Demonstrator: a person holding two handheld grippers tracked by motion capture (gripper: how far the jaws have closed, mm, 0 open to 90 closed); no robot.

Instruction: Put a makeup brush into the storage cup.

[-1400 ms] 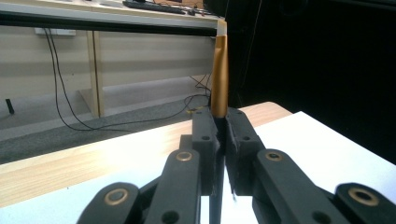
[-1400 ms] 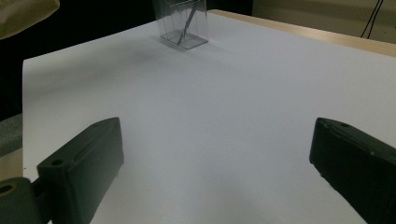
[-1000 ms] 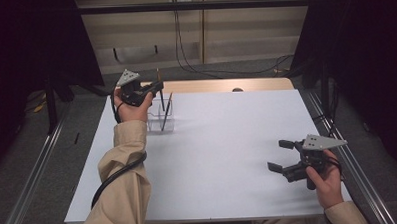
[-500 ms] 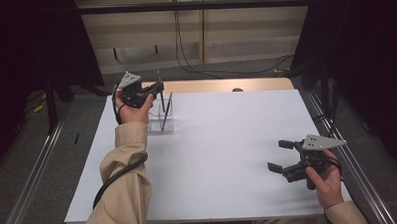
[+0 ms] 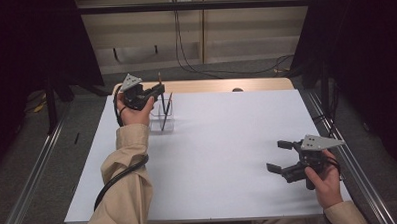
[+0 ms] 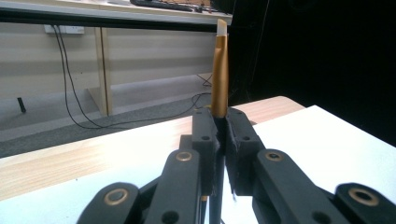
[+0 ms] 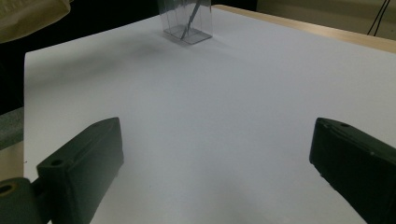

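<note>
The right tool (image 5: 277,156) is sitting nearest to the person, low over the white desk (image 5: 227,141) at its right side. Its two black jaws are standing wide apart with nothing between them, and in the right gripper view just bare desk is lying between them. The right hand (image 5: 323,180) is holding it level, pointing across the desk toward the left.

Farther away, at the back left of the desk, the left tool (image 5: 158,90) is squeezing tight on a thin golden-brown pencil with a pale tip (image 6: 220,70). The pencil is standing straight up, pinched low down on its stick, with most of its length poking up above the jaws. It looks light, hard and stiff, so it will not bend. It is smooth and thin, so it could slip or tip if the squeeze gets loose. Holding it near the middle, like now, looks like a good spot. The left hand (image 5: 134,113) is lifted up, with the long tan sleeve (image 5: 124,194) stretched forward.

Just beside that hand, a little clear plastic box holder (image 5: 165,118) is standing on the desk. Another thin dark stick (image 5: 167,110) is leaning inside it. The golden pencil is hanging right above this holder.
</note>
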